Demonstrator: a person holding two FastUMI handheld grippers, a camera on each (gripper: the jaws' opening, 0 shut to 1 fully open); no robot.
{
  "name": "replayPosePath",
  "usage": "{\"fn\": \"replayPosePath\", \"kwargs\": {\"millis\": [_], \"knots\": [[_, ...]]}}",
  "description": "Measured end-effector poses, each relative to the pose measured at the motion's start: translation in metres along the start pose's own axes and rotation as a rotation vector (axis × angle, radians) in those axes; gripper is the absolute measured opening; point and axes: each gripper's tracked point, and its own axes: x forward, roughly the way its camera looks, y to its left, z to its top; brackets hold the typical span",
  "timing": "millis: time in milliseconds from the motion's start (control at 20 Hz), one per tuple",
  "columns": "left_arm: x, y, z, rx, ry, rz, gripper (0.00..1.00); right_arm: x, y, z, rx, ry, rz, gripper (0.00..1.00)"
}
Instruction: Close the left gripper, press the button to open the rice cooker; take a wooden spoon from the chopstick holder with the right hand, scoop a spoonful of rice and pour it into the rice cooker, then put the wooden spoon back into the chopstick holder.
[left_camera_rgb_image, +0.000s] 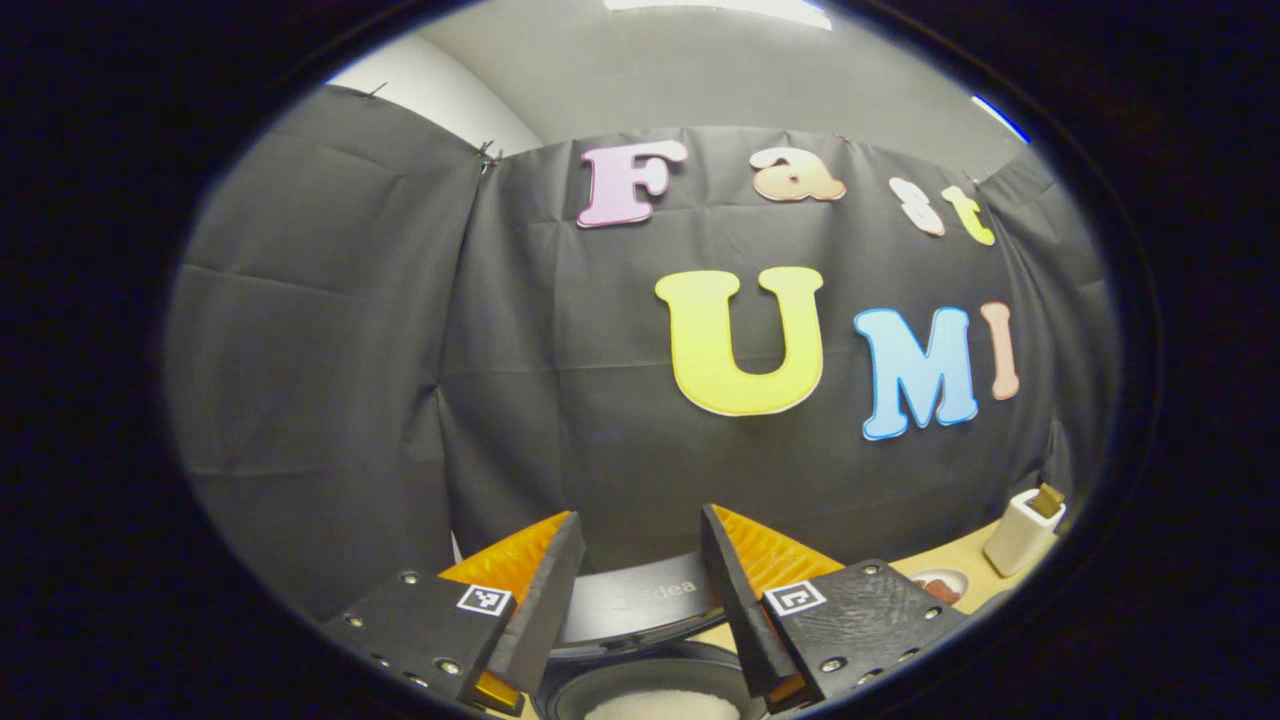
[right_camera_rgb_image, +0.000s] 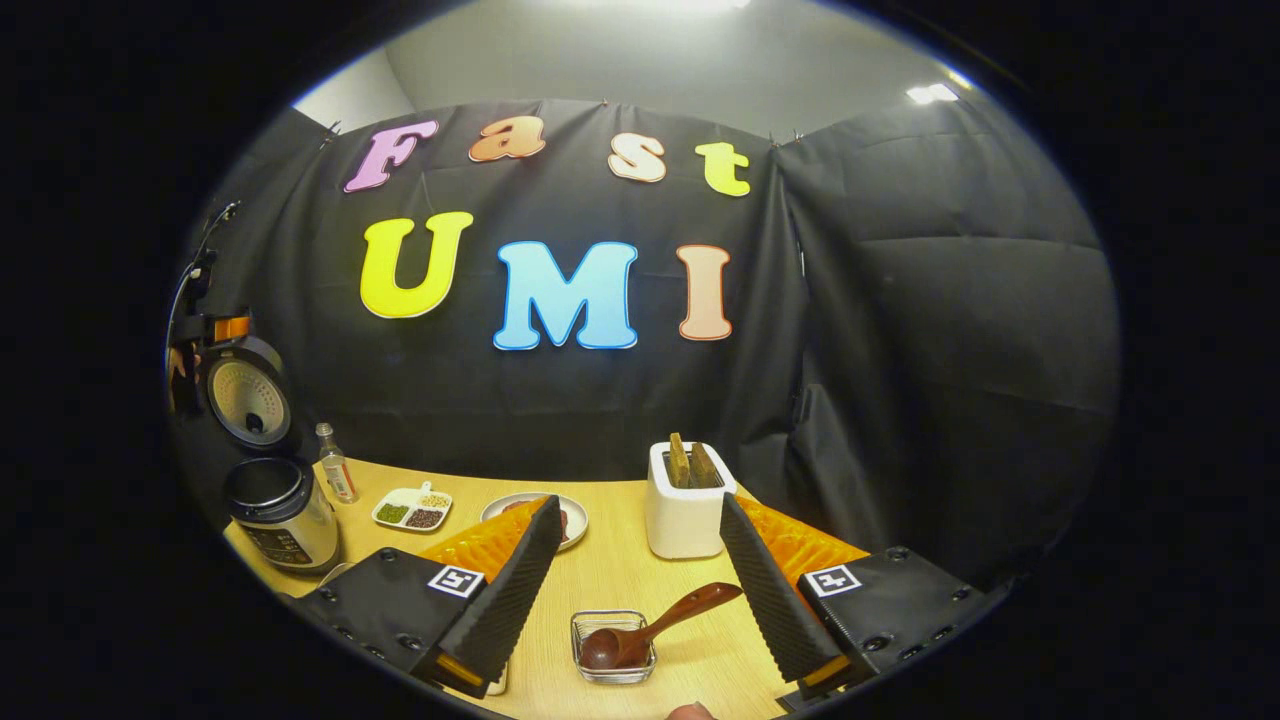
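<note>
Meanwhile wooden spoon (right_camera_rgb_image: 650, 625) in glass dish (right_camera_rgb_image: 613, 647)

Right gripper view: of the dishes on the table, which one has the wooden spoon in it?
The small clear glass dish nearest the right hand-held gripper; the wooden spoon rests bowl-down inside. The divided dish holds grains.

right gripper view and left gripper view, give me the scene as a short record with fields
rice cooker: lid up, at the table's left end
inner pot: white rice inside, below the left hand-held gripper
wooden spoon: bowl resting in a small glass dish, handle pointing up to the right
chopstick holder: white, upright, wooden utensils inside
left hand-held gripper: open, holds nothing
right hand-held gripper: open, above the spoon, not touching it
</note>
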Motion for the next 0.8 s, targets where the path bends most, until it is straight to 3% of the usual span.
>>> {"fn": "replayPosePath", "kwargs": {"millis": [500,800], "knots": [[-0.068,-0.034,-0.052,0.023,0.069,-0.006,0.76,-0.014,-0.017,0.000,-0.019,-0.001,0.071,1.00],[-0.098,-0.046,-0.091,-0.002,0.135,0.002,0.77,-0.024,-0.035,-0.004,-0.033,0.003,0.069,1.00]]}}
